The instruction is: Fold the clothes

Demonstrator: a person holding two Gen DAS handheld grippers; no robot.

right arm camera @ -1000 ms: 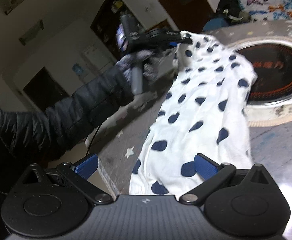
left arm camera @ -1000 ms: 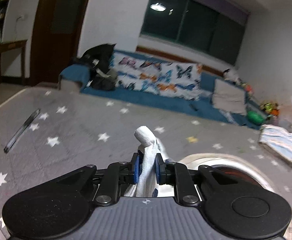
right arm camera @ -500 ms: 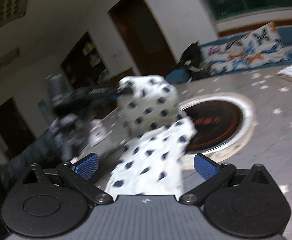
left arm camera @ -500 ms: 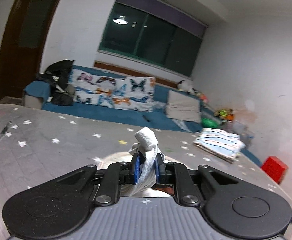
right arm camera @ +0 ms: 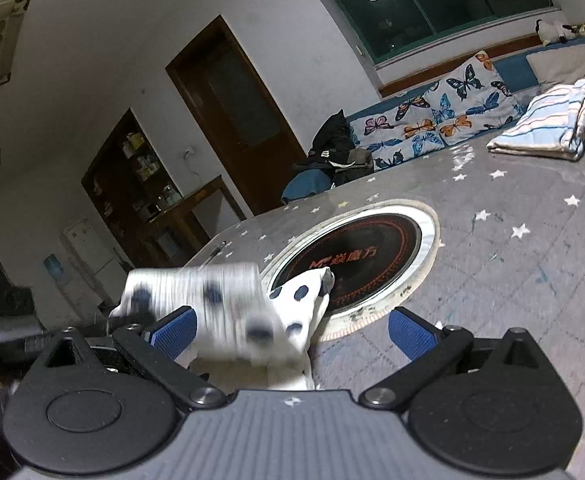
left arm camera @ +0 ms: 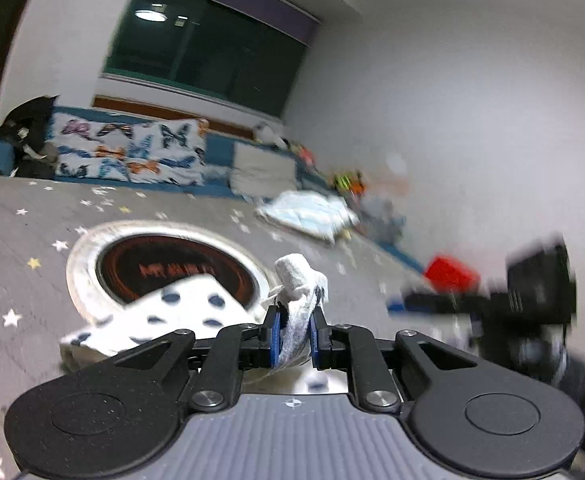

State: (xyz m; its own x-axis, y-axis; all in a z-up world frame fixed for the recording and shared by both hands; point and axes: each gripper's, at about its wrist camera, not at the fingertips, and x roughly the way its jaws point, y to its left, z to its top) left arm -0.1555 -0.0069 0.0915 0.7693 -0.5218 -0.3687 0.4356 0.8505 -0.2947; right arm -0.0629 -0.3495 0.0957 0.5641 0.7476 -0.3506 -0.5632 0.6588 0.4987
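Star-print table [right arm camera: 532, 240] bears crumpled white navy-spotted garment [right arm camera: 292, 304], left tongs [left arm camera: 295, 334] pinching it.

White walls [left arm camera: 432, 92], dark window [left arm camera: 208, 52], butterfly-print sofa [right arm camera: 444, 120], brown door [right arm camera: 236, 112].

The white, navy-dotted garment [right arm camera: 228, 312] hangs bunched, draping onto the star-patterned table's [right arm camera: 512, 264] round inset.

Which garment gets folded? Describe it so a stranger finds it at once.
On the grey star-print table, find the round cooktop set into it. The polka-dot garment lies over its near rim, pinched by the left gripper. Navy dots on white distinguish it from the striped folded cloth.
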